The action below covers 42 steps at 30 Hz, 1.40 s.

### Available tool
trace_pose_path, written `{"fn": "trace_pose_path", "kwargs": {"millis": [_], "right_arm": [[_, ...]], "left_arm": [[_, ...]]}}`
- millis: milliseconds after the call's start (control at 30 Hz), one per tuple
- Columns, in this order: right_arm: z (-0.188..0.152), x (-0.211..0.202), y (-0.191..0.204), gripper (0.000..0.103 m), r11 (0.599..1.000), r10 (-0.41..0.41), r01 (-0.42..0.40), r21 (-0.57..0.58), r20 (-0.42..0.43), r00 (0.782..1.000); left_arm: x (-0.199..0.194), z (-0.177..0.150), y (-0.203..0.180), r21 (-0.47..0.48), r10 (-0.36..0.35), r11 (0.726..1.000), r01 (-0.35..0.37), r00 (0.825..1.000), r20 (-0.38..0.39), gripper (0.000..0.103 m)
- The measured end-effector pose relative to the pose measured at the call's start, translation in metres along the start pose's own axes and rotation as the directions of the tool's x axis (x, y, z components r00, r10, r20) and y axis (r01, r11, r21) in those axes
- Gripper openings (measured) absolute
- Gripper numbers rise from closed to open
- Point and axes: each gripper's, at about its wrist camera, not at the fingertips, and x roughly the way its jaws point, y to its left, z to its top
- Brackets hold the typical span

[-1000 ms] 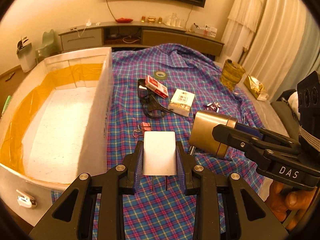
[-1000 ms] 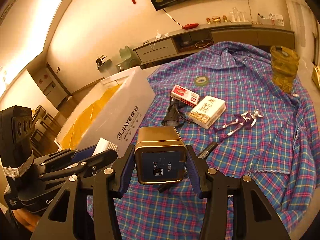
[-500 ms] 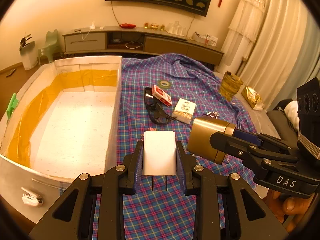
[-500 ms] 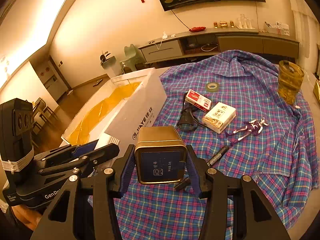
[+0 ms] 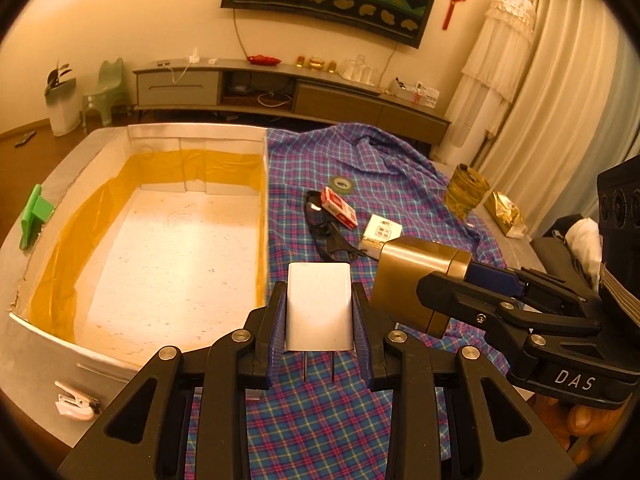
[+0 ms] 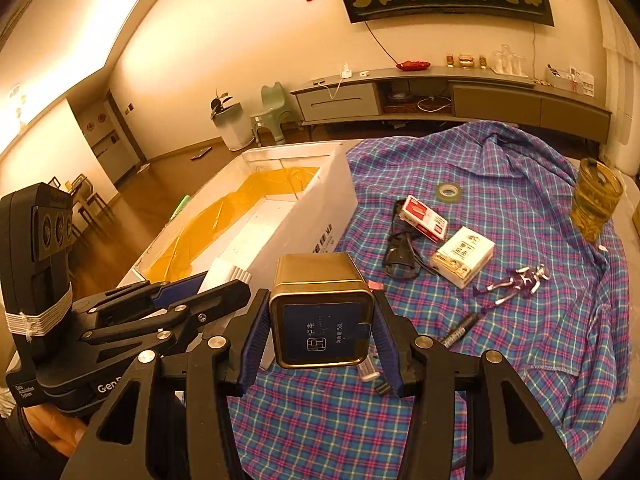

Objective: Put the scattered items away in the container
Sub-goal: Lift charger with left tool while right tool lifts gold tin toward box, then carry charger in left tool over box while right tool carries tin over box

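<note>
My left gripper (image 5: 319, 312) is shut on a white plug charger (image 5: 319, 304), held above the plaid cloth just right of the white foam box (image 5: 132, 136). My right gripper (image 6: 320, 320) is shut on a square gold tin (image 6: 322, 312), which also shows in the left wrist view as the gold tin (image 5: 416, 276), beside the charger. The box (image 6: 320, 208) has yellow tape along its inner walls and a bare floor. On the cloth lie a red card pack (image 6: 426, 216), a white box (image 6: 464, 254), dark glasses (image 6: 400, 252), a tape roll (image 6: 449, 190), a purple figure (image 6: 516, 280) and a marker (image 6: 460, 330).
A yellow glass jar (image 6: 596, 200) stands at the cloth's far right. A green clip (image 5: 34, 216) sits on the box's left rim, and a small white clip (image 5: 74, 400) lies near its front corner. A low cabinet (image 5: 280, 92) runs along the back wall.
Both grippers have risen and drawn back with their loads; the foam box's inside now shows more fully, and the scattered items on the cloth look farther away.
</note>
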Motion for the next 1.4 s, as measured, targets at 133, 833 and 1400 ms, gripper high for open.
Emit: {"fn": "trace_pose_path", "kwargs": {"millis": [133,833,1400], "right_arm": [[0.006,0.004,0.012,0.050,1.000,-0.001,0.001,-0.025,-0.004,1.000],[0.034,0.025,0.047,0.050,0.995,0.095,-0.096,-0.027,-0.053,0.994],[0.059,0.054,0.084,0.050,0.987,0.138,-0.144,-0.075,-0.073,0.988]], "left_arm": [[-0.002,0.002,0.010,-0.013,-0.003,1.000,0.003,1.000,0.004,0.031],[-0.007,0.018,0.064,-0.093,-0.031,0.995,0.032,0.999,0.016,0.031],[-0.015,0.032,0.109,-0.113,0.040,0.993,-0.039,0.999,0.007,0.031]]}}
